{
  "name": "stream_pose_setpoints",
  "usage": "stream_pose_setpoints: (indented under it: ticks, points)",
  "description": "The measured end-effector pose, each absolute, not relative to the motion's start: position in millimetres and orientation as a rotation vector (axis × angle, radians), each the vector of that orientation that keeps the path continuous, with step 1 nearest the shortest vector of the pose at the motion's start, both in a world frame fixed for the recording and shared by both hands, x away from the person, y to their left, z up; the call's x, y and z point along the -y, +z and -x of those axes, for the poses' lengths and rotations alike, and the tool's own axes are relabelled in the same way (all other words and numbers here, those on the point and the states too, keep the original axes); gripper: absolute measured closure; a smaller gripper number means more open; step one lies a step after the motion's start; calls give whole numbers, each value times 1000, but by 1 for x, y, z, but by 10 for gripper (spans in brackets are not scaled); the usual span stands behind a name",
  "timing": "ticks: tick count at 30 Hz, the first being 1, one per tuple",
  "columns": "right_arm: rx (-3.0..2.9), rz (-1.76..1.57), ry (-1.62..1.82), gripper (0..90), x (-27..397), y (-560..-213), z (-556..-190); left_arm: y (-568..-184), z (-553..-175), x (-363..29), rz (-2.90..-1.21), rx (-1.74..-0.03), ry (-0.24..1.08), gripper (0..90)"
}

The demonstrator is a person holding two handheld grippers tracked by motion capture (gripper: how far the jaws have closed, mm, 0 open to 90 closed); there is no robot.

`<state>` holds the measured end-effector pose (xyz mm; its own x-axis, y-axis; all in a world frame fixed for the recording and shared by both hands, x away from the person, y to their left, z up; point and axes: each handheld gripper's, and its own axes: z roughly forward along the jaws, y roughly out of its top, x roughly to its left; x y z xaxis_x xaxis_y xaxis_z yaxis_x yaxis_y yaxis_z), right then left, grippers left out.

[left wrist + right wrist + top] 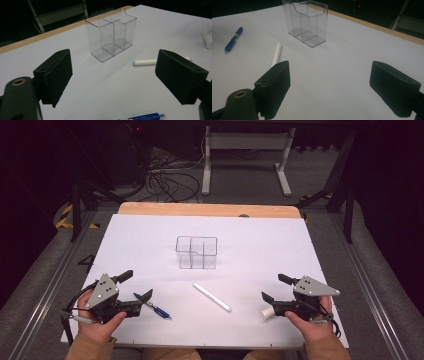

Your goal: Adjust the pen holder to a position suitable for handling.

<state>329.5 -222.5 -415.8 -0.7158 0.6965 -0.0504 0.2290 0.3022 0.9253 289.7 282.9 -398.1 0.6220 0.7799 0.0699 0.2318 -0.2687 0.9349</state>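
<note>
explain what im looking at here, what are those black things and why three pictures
A person sits at a table covered in a white sheet and holds a hand-worked tool in each hand: the left gripper and the right gripper. The black blocks are their jaws. The high view looks down from above; the other two come from cameras riding on each gripper. On the sheet stand a clear divided holder, a white marker, a blue pen and a small white piece by the right gripper. Both grippers are open and hold nothing.

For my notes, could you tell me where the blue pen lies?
In the high view, the blue pen lies on the table's near left, just right of the left gripper.
</note>
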Motion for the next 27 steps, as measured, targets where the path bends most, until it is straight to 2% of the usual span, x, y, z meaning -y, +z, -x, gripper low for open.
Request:
stream_pose_setpoints:
  ticks: [27]
  points:
    - [-2164,-803,1404,166,215,-410,-332,-395,-288,-285,-1804,-818,670,149]
